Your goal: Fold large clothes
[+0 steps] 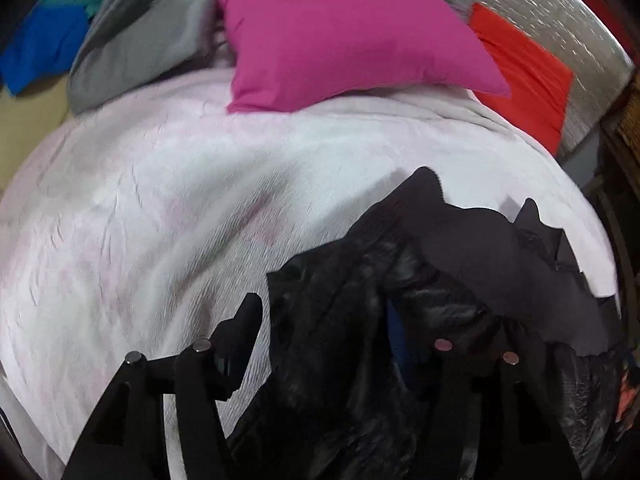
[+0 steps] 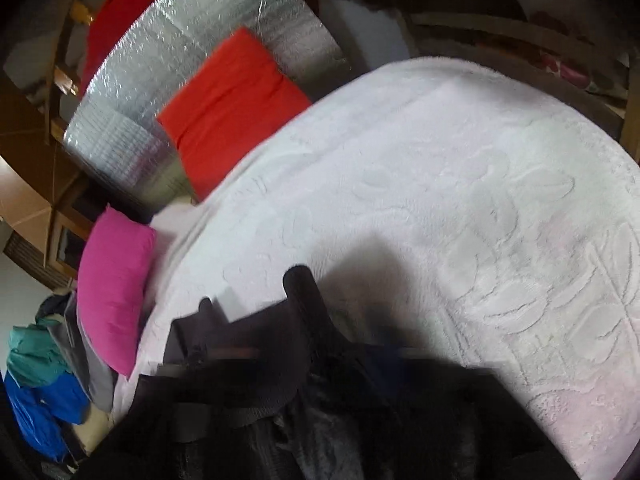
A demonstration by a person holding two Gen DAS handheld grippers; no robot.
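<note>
Matte black left tool (image 1: 340, 320), angular linkage arms, round silver pivot pins, chunky black fingers (image 1: 244, 324)

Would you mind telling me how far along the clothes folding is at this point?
Done: nothing looks folded; the black garment lies bunched on the white blanket. In hand: the left hand-held gripper stands open over the garment's edge, not clamping it. Left: all its folds, plus the grey garment and the blue and teal clothes heaped beside the pink pillow.
</note>
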